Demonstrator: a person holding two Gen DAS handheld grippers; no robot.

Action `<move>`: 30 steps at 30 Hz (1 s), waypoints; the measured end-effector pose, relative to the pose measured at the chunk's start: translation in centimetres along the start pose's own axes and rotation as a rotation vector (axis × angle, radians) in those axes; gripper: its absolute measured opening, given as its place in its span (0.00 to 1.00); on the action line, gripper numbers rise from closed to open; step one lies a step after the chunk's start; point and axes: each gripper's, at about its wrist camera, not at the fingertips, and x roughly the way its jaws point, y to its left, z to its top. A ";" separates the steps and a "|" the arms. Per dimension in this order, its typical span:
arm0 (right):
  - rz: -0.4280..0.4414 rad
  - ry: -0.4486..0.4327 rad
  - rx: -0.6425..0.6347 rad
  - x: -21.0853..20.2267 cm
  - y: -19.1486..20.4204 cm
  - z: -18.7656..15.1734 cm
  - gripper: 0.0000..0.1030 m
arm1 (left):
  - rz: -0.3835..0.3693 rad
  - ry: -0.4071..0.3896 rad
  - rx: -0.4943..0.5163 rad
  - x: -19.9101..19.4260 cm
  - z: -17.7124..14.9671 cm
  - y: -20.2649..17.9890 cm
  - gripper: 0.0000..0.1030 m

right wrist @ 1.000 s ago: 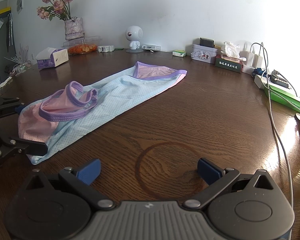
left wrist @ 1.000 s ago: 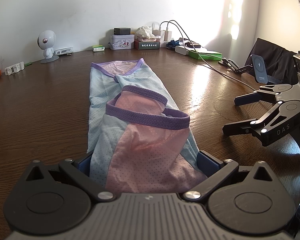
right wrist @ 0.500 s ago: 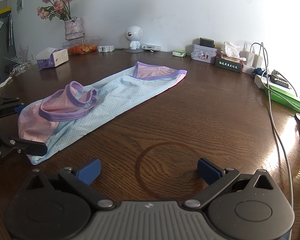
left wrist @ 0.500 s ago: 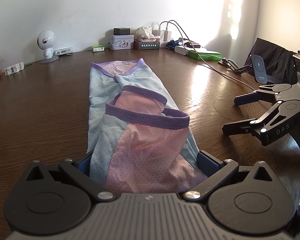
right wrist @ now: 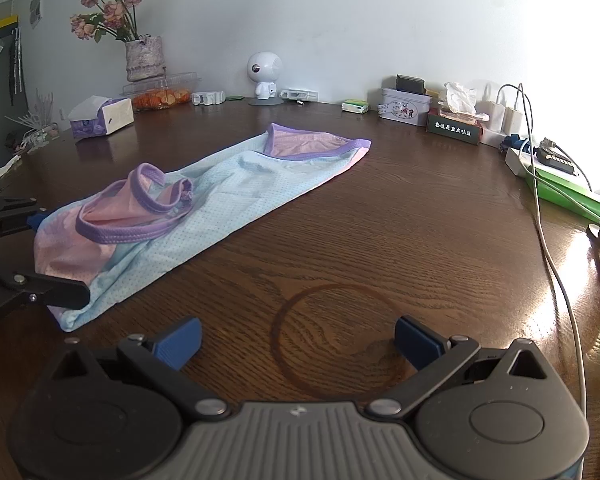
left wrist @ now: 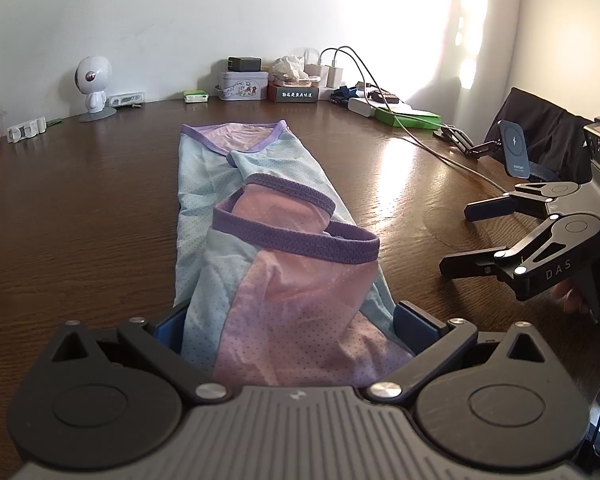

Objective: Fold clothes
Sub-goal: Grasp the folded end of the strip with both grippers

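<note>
A pale blue and pink mesh garment with purple banded edges (right wrist: 204, 196) is laid out as a long narrow strip on the dark brown wooden table (right wrist: 380, 240), its purple-trimmed far end pointing toward the clutter at the wall. Its near pink end is straddled by the left gripper (left wrist: 296, 320), whose blue-padded jaws are spread wide on either side of the cloth and not pinched onto it. The right gripper (right wrist: 296, 340) is held open over bare wood, just beside the garment, with nothing between its jaws. The lengthwise folds appear done, and an end-to-end fold is judged to be in hand. For that, the near end would need to be clamped and carried over toward the far end.
</note>
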 end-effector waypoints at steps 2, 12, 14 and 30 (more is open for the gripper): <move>-0.010 0.000 0.007 -0.1 0.2 0.0 1.00 | -0.013 -0.001 -0.010 -0.1 0.1 0.2 0.99; 0.279 -0.107 -0.051 -4.5 4.8 0.8 0.93 | -0.155 -0.061 -0.055 -3.6 0.0 4.6 0.91; 0.307 -0.105 -0.122 -4.0 6.9 1.1 0.89 | -0.190 -0.062 -0.062 -4.1 -0.1 5.7 0.83; 0.269 0.034 -0.156 -2.9 7.3 0.1 0.04 | -0.314 0.061 -0.126 -2.9 -2.1 2.2 0.11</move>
